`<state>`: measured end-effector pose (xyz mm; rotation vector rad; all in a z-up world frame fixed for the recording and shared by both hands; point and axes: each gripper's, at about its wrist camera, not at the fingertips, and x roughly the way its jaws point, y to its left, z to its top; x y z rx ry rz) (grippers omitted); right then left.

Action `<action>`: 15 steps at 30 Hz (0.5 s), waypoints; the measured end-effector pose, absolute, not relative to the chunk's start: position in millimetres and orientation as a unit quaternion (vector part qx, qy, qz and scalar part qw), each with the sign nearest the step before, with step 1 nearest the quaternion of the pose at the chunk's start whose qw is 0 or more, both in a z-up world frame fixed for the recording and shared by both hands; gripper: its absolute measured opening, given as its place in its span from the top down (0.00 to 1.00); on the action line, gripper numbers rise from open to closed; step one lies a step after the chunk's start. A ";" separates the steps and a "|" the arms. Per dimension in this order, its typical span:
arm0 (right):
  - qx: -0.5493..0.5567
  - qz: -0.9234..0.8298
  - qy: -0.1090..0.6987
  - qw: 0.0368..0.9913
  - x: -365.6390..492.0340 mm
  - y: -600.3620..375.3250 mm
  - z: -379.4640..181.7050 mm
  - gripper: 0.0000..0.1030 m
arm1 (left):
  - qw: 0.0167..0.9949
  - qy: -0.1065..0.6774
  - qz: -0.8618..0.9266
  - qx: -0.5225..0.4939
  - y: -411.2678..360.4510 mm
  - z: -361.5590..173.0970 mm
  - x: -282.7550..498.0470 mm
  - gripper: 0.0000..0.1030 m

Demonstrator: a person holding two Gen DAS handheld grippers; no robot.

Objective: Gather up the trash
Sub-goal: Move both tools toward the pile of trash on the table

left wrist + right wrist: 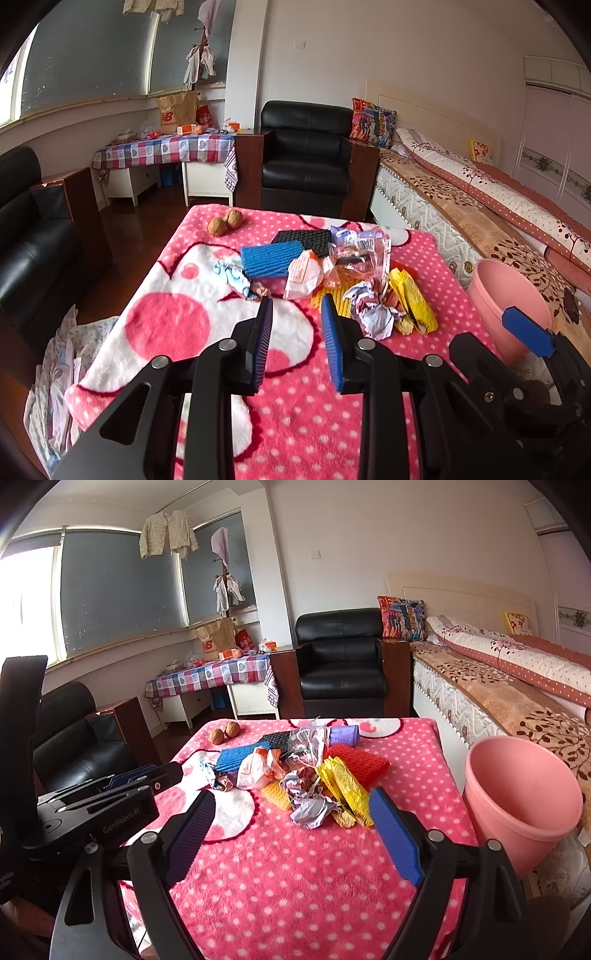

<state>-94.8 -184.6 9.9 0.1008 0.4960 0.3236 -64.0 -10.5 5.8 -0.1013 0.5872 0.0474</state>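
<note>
A heap of trash lies mid-table on the pink dotted blanket (pixel 295 413): a crumpled grey-white paper ball (pixel 375 314) (pixel 310 808), a yellow wrapper (pixel 412 299) (pixel 347 790), a white-orange wrapper (pixel 304 275) (pixel 255 770), a clear plastic wrapper (pixel 360 251) (pixel 308 744) and a small blue-white wrapper (pixel 234 277). A pink bin (pixel 506 302) (pixel 521 797) stands right of the table. My left gripper (pixel 297 306) is open and empty, just short of the heap. My right gripper (pixel 291 801) is wide open and empty, its fingertips flanking the near edge of the heap.
Blue (pixel 271 256), black (pixel 304 238) and red (pixel 360 762) sponge-like blocks and a purple piece (pixel 345 734) lie among the trash. Two walnuts (pixel 225 221) sit at the far left. A bed (pixel 498 686) runs along the right; black armchairs stand behind and left.
</note>
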 end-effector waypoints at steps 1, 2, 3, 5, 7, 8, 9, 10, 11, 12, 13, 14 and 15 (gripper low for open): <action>0.051 0.161 0.246 0.954 -95.2 -184.5 8.9 0.17 | 0.955 0.292 0.026 -0.051 -9.9 3.9 -65.0 0.74; 0.054 0.164 0.250 0.953 -95.3 -184.5 8.0 0.17 | 0.955 0.292 0.029 -0.051 -9.3 3.2 -66.8 0.74; 0.057 0.168 0.253 0.951 -94.9 -185.1 6.6 0.16 | 0.955 0.292 0.031 -0.052 -8.5 2.5 -68.2 0.74; 0.062 0.175 0.257 0.948 -95.6 -185.9 4.9 0.15 | 0.955 0.290 0.037 -0.053 -6.8 2.3 -69.8 0.74; 0.065 0.179 0.261 0.946 -96.1 -186.2 3.0 0.14 | 0.954 0.292 0.043 -0.053 -6.0 0.9 -71.4 0.74; 0.066 0.180 0.262 0.946 -96.5 -186.1 2.5 0.14 | 0.953 0.293 0.045 -0.053 -6.0 1.1 -71.3 0.74; 0.065 0.180 0.264 0.945 -95.3 -185.6 1.8 0.14 | 0.953 0.295 0.047 -0.054 -5.1 -0.2 -71.5 0.73; 0.064 0.179 0.265 0.945 -94.7 -185.0 1.0 0.14 | 0.952 0.298 0.049 -0.055 -4.4 -1.8 -71.2 0.73; 0.061 0.177 0.266 0.946 -95.2 -184.2 0.7 0.14 | 0.950 0.302 0.050 -0.057 -4.7 -3.6 -70.6 0.74; 0.059 0.175 0.266 0.946 -94.9 -183.8 1.2 0.14 | 0.949 0.305 0.051 -0.058 -4.4 -5.1 -70.5 0.74; 0.058 0.173 0.265 0.947 -95.7 -183.2 1.8 0.14 | 0.948 0.308 0.053 -0.059 -4.1 -6.6 -70.3 0.73; 0.056 0.171 0.263 0.948 -96.4 -182.7 2.4 0.14 | 0.948 0.309 0.054 -0.060 -4.3 -7.4 -70.4 0.73; 0.055 0.171 0.261 0.949 -96.9 -182.6 3.1 0.14 | 0.947 0.310 0.055 -0.061 -4.2 -7.8 -70.5 0.73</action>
